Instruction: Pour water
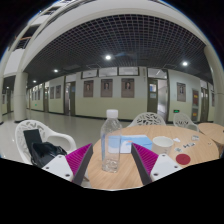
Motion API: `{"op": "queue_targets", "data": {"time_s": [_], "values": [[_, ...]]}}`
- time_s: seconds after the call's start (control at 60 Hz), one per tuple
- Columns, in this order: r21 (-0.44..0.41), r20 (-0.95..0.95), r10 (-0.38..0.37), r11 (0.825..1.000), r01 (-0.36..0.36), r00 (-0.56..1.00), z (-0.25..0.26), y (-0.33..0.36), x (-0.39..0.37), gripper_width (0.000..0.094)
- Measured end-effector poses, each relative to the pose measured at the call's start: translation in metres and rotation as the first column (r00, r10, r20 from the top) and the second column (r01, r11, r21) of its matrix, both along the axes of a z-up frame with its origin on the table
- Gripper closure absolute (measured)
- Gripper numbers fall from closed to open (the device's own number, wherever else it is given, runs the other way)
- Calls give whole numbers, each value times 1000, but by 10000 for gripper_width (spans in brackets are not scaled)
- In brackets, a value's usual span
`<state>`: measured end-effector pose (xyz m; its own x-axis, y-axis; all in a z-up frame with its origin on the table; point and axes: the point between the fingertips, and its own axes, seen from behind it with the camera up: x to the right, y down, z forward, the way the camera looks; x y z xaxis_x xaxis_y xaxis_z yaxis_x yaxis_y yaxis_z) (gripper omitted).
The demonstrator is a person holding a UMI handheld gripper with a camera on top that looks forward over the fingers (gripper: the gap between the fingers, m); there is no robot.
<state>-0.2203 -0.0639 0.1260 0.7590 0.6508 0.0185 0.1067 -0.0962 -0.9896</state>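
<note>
A clear plastic water bottle (pixel 111 138) stands upright on a round wooden table (pixel 150 168), between my two fingers with a gap at either side. It has a pale label and a light cap. My gripper (pixel 111 166) is open; the magenta pads (pixel 80 160) flank the bottle's lower part. A white cup (pixel 163 144) stands on the table beyond the right finger. A small red cap or lid (pixel 183 158) lies near it.
A blue and white object (pixel 128 143) lies behind the bottle. White chairs (pixel 35 140) stand left of the table, one with a dark bag on it; more chairs (pixel 150 120) stand behind. A wide hall with doors lies beyond.
</note>
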Motion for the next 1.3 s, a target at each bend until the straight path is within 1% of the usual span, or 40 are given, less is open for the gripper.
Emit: {"op": "queue_targets", "data": {"time_s": [0.05, 0.117, 0.2, 0.233, 0.283, 0.3, 0.333, 0.383, 0.433, 0.483, 0.533, 0.6, 0.667, 0.7, 0.717, 0.733, 0.783, 0.833, 0.883, 0.9, 0.917, 0.933, 0.95, 0.983, 1.017, 1.033, 1.083, 1.1, 1.133, 1.167, 1.233, 1.267, 1.283, 1.3], "values": [[-5, 15, -29, 1000, 29, 999, -15, 22, -13, 111], [-4, 22, -62, 998, 62, 998, -20, 44, -36, 111], [-1, 19, -121, 993, 121, 993, -31, 76, -54, 110], [-11, 7, -142, 990, 142, 990, -34, 85, -58, 114], [-41, -12, -156, 987, 156, 988, -38, 94, -67, 132], [-46, -21, -159, 986, 158, 987, -38, 97, -70, 146], [-52, -35, -166, 985, 164, 985, -36, 100, -73, 237], [-38, -18, -183, 983, 182, 983, -38, 105, -73, 459], [-15, -19, -206, 979, 205, 978, -37, 107, -69, 464], [-26, -32, -196, 980, 195, 980, -36, 110, -76, 489], [-48, -34, -166, 985, 165, 985, -40, 106, -76, 524], [-54, -45, -143, 989, 140, 989, -37, 104, -73, 593], [-87, -71, -143, 987, 136, 987, -36, 106, -70, 609], [-134, -98, -144, 982, 131, 985, -35, 108, -69, 610], [-162, -122, -150, 978, 130, 981, -38, 119, -84, 610], [-189, -153, -148, 975, 118, 977, -32, 118, -74, 610], [-262, -271, -186, 958, 114, 944, -15, 124, -68, 609], [-320, -396, -216, 944, 87, 892, 6, 134, -57, 610], [-390, -521, -256, 920, 39, 814, 24, 140, -47, 611], [-417, -557, -284, 908, 32, 780, 28, 143, -52, 611], [-446, -593, -296, 895, 1, 749, 32, 145, -38, 612], [-478, -624, -331, 878, -10, 708, 34, 148, -41, 612], [-502, -654, -344, 864, -46, 673, 37, 152, -36, 612], [-555, -698, -395, 826, -102, 597, 38, 159, -30, 613], [-603, -724, -450, 781, -161, 523, 36, 162, -26, 612], [-628, -726, -487, 757, -179, 486, 49, 148, -41, 612], [-666, -737, -545, 689, -287, 401, 48, 147, -44, 612], [-670, -739, -560, 666, -328, 374, 33, 153, -31, 611], [-677, -735, -597, 628, -383, 321, 30, 151, -33, 609], [-674, -733, -618, 604, -425, 285, 32, 155, -31, 606], [-662, -728, -643, 572, -484, 236, 37, 148, -32, 602], [-654, -722, -660, 553, -517, 209, 39, 135, -34, 602], [-650, -718, -667, 542, -532, 199, 39, 152, -35, 602], [-647, -714, -675, 532, -546, 187, 40, 150, -35, 603]]}}
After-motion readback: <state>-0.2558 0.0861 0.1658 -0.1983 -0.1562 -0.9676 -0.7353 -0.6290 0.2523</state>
